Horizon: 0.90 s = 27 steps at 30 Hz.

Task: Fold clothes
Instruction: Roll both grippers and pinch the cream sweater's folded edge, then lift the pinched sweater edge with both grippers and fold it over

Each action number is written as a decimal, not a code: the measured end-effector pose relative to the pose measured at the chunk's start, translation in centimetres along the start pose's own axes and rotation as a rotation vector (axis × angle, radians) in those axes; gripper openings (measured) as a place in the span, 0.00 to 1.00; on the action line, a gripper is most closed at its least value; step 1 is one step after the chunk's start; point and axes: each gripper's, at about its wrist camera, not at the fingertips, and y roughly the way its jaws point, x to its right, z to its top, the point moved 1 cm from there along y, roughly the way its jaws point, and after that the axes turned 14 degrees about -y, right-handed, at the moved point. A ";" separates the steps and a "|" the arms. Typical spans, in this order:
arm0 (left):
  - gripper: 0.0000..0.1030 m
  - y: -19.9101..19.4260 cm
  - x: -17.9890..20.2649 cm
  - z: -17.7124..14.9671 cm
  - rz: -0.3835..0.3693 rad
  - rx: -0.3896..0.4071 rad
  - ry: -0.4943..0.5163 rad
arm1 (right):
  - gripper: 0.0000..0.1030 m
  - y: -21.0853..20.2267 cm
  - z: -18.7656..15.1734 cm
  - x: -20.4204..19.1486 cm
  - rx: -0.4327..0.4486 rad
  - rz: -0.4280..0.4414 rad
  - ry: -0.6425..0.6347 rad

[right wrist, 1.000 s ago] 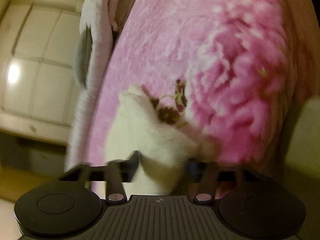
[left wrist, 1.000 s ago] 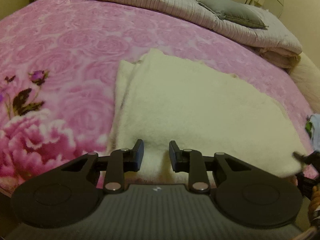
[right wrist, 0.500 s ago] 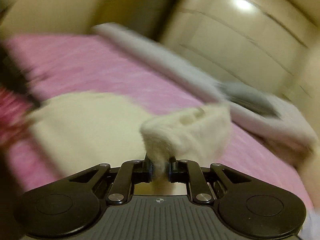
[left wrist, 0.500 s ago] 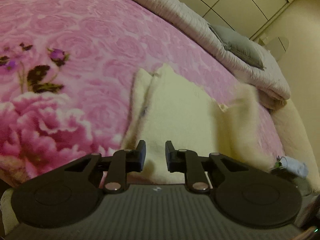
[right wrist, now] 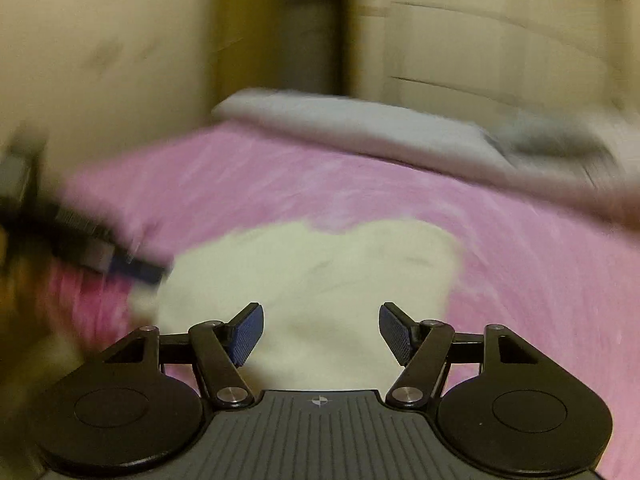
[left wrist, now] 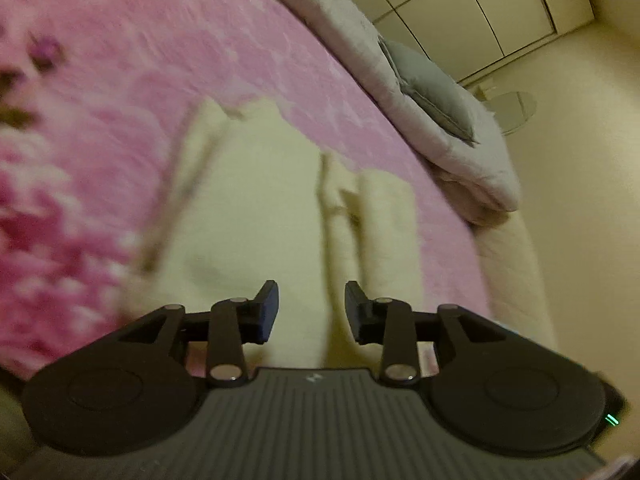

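A cream fleece garment point(left wrist: 256, 216) lies folded on the pink floral blanket point(left wrist: 160, 40), with a narrower flap point(left wrist: 384, 220) laid over its right side. My left gripper point(left wrist: 312, 308) hovers at the garment's near edge. Its jaws are opening and the pads press on nothing, though cloth shows below the gap. In the right wrist view the same garment point(right wrist: 320, 272) lies flat ahead. My right gripper point(right wrist: 322, 332) hangs above its near part, jaws opening wide with nothing between them. The left gripper point(right wrist: 144, 270) is a dark blur at the garment's left edge.
A folded pale quilt point(left wrist: 360, 52) and a grey pillow point(left wrist: 428, 84) lie along the far side of the bed. Wardrobe doors point(left wrist: 480, 12) stand behind them. The bed's cream edge point(left wrist: 516, 272) drops off at the right.
My right gripper was shut on a corner of the garment half a second ago. It has let go and risen, and that part now lies folded over. The left view has rolled.
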 end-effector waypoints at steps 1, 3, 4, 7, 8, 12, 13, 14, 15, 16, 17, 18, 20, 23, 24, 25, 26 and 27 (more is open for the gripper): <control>0.29 1.1 0.2 0.1 -0.017 -0.027 -0.029 | 0.65 0.4 -0.6 2.6 -0.040 -0.019 0.143; 0.29 3.1 0.4 0.3 -0.038 -0.063 -0.078 | 0.64 1.4 -2.9 7.8 -0.176 -0.080 0.464; 0.29 4.2 0.4 0.5 -0.045 -0.079 -0.105 | 0.62 2.3 -4.4 9.8 -0.249 -0.107 0.611; 0.30 6.7 -0.1 1.3 -0.057 -0.105 -0.206 | 0.52 3.8 -8.3 13.1 -0.281 -0.033 0.970; 0.31 7.4 -0.3 1.6 -0.068 -0.110 -0.230 | 0.51 4.3 -8.9 13.4 -0.266 0.001 1.048; 0.34 10.0 -0.4 2.7 -0.095 -0.129 -0.277 | 0.50 6.6 -10.7 13.8 -0.172 0.088 1.339; 0.34 10.6 -0.4 2.9 -0.101 -0.136 -0.278 | 0.50 6.5 -11.7 13.3 -0.143 0.121 1.416; 0.34 11.0 -0.3 3.0 -0.098 -0.143 -0.276 | 0.49 6.5 -12.6 13.0 -0.116 0.154 1.489; 0.34 11.4 -0.2 3.1 -0.099 -0.151 -0.268 | 0.49 7.1 -12.7 13.4 -0.098 0.187 1.543; 0.35 11.7 0.0 3.1 -0.105 -0.154 -0.261 | 0.49 7.8 -12.8 13.8 -0.083 0.220 1.590; 0.36 11.9 0.1 3.1 -0.111 -0.158 -0.254 | 0.49 8.3 -12.7 14.0 -0.074 0.246 1.610; 0.38 12.2 0.3 3.1 -0.116 -0.161 -0.247 | 0.49 8.7 -12.5 14.2 -0.068 0.269 1.624; 0.40 12.6 0.3 3.3 -0.151 -0.175 -0.256 | 0.49 9.3 -11.6 14.7 -0.077 0.278 1.591; 0.40 13.4 0.4 3.6 -0.167 -0.186 -0.248 | 0.49 10.2 -10.6 15.1 -0.092 0.290 1.548; 0.39 13.5 0.6 3.6 -0.167 -0.186 -0.230 | 0.49 10.7 -10.3 15.0 -0.094 0.296 1.541; 0.32 13.5 0.8 3.5 -0.162 -0.183 -0.201 | 0.49 12.2 -9.9 14.5 -0.097 0.296 1.521; 0.27 13.5 1.1 3.5 -0.157 -0.181 -0.172 | 0.49 12.6 -9.7 14.3 -0.101 0.292 1.500; 0.19 13.1 1.3 3.6 -0.158 -0.172 -0.140 | 0.49 13.0 -9.3 14.2 -0.102 0.292 1.480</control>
